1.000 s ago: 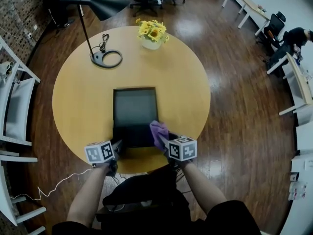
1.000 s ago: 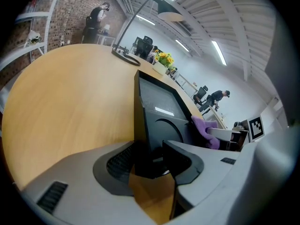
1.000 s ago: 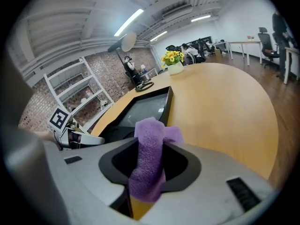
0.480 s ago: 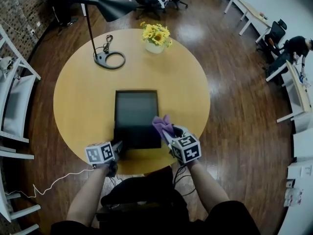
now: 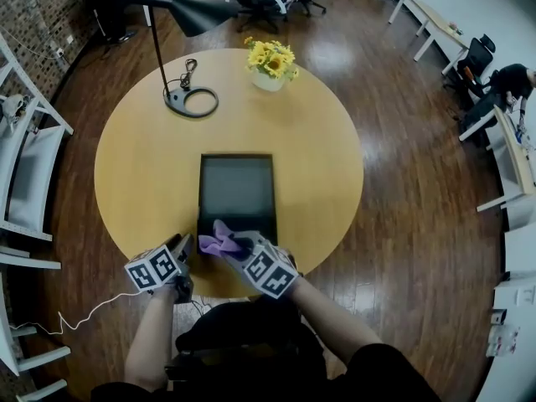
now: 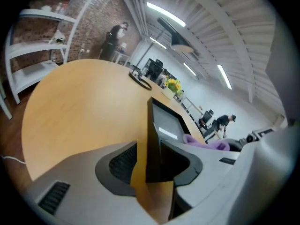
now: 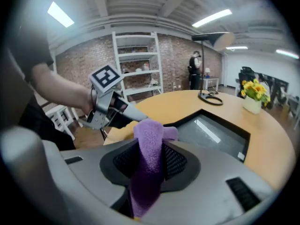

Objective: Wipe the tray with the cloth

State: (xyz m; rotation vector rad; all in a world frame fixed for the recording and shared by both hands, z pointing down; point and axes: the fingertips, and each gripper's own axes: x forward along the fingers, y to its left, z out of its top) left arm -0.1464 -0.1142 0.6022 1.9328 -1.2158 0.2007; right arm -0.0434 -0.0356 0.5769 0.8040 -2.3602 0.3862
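surface: big round wooden top. The tray sat toward our near edge, so a hard pull our way could've dragged it over the lip.
tray: black, empty, lying flat, with its near end just ahead of both grippers. Our main worry was that nothing pinned it down. A firm wipe stroke could've skated it around, or shoved it toward the flowers on a long push.
left gripper: jaws stood apart and had just been closing a bit. The tray's near-left corner wall lined up between them, but we saw bare surface between one pad and that wall, so no clamp. Closing crooked could've nudged or tipped the corner.
right gripper: clamped on the cloth, and its jaws had just nipped in slightly on it. It hung low by the tray's near end. Dip too far and hard jaw tips, not fabric, would've scraped the tray.
cloth: purple, wadded up, poking out past the jaws over the tray's near-left part. We couldn't tell if it touched. A wad that bunched would only wipe a thin streak and miss corners, and drag could've tugged it loose.
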